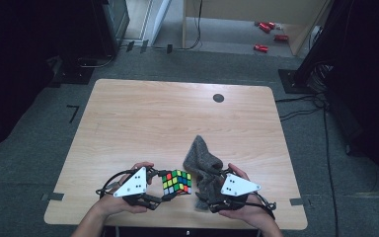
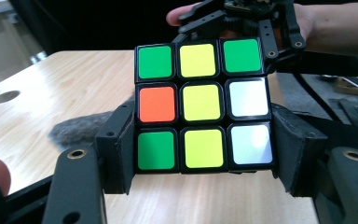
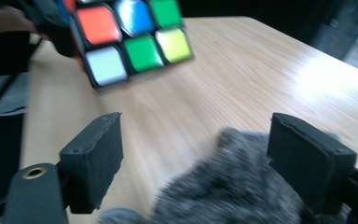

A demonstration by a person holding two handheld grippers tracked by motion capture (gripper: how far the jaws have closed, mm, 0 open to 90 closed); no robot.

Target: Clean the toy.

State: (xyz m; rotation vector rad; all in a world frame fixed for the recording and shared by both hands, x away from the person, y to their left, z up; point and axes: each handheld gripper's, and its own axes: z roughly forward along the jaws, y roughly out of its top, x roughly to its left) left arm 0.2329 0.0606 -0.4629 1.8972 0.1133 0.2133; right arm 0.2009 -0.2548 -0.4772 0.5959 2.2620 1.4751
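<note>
A scrambled Rubik's cube [image 1: 176, 181] is clamped between the jaws of my left gripper [image 1: 164, 190] near the table's front edge. In the left gripper view the cube [image 2: 204, 107] shows green, yellow, orange and white tiles, and both pads press its sides. A grey fuzzy cloth [image 1: 202, 163] lies bunched just right of the cube. My right gripper [image 1: 203, 197] stands open at the cloth's near end. In the right gripper view the cloth [image 3: 233, 186] lies low between the spread jaws, close to the right one, and the cube [image 3: 130, 37] hangs ahead at the upper left.
The wooden table [image 1: 177, 113] has a dark round hole [image 1: 218, 98] at the back right. Grey carpet surrounds it, with cables [image 1: 301, 106] on the right and red items [image 1: 269, 34] on the floor far behind.
</note>
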